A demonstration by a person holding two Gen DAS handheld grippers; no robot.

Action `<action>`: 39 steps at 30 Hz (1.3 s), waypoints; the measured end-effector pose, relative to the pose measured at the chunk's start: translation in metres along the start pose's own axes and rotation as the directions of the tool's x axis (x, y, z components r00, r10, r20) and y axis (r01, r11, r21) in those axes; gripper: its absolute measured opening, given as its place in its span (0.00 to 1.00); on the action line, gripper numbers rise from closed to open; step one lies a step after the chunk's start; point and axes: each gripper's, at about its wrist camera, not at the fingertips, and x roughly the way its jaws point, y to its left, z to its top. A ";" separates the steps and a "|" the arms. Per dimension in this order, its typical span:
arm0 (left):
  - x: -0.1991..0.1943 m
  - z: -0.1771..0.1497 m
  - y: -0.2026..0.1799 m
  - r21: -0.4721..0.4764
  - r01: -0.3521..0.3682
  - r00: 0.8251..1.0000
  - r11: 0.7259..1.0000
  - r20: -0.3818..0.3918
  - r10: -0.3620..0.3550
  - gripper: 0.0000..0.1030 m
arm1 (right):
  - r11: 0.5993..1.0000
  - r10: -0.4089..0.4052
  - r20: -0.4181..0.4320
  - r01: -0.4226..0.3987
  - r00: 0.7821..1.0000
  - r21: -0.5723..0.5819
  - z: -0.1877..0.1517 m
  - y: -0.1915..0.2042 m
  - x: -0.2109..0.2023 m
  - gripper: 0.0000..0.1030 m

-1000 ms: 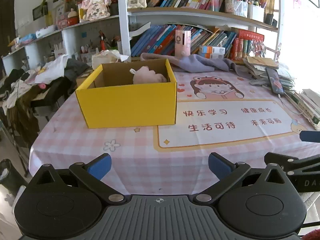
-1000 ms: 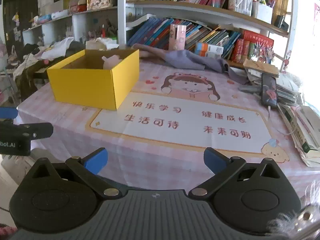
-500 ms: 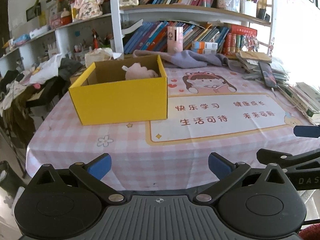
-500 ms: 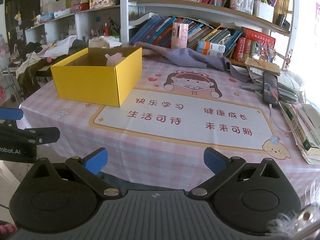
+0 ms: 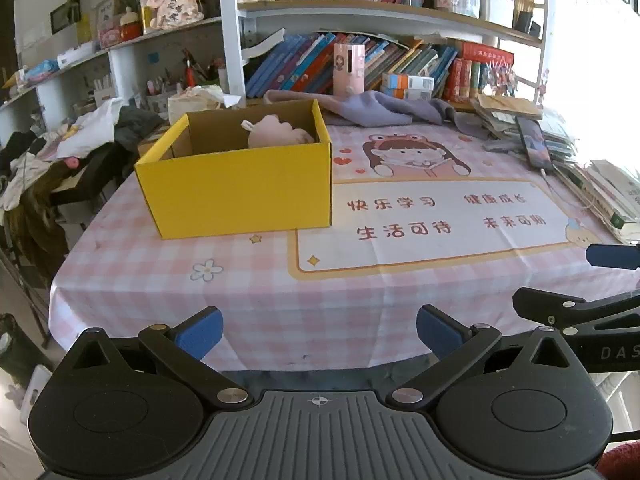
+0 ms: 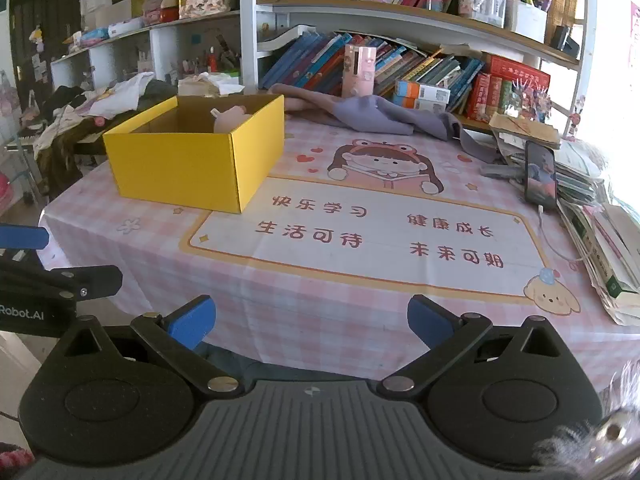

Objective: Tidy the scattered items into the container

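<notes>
the left gripper (image 5: 319,330) sits at the bottom of its frame, blue fingers wide apart and holding nothing. the right gripper (image 6: 311,322) is the same, wide and empty. both hang at the near edge of the table (image 5: 248,280). the yellow box (image 5: 240,184) is left of middle on the pink checked cloth, top open, with a soft pink thing (image 5: 276,136) inside. only the right view shows the whole phone (image 6: 540,174) standing at the right and the puppy picture (image 6: 554,298).
</notes>
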 end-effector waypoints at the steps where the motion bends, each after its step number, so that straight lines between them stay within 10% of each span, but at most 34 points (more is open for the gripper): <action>1: 0.000 0.000 0.000 -0.001 0.000 1.000 1.000 -0.002 0.000 1.00 | 1.000 0.001 0.000 -0.001 1.000 -0.001 0.000 0.000 -0.001 1.00; 39: -0.001 0.000 -0.001 0.010 -0.020 1.000 1.000 -0.002 0.020 1.00 | 1.000 -0.003 0.003 0.003 1.000 0.003 0.004 -0.001 -0.001 1.00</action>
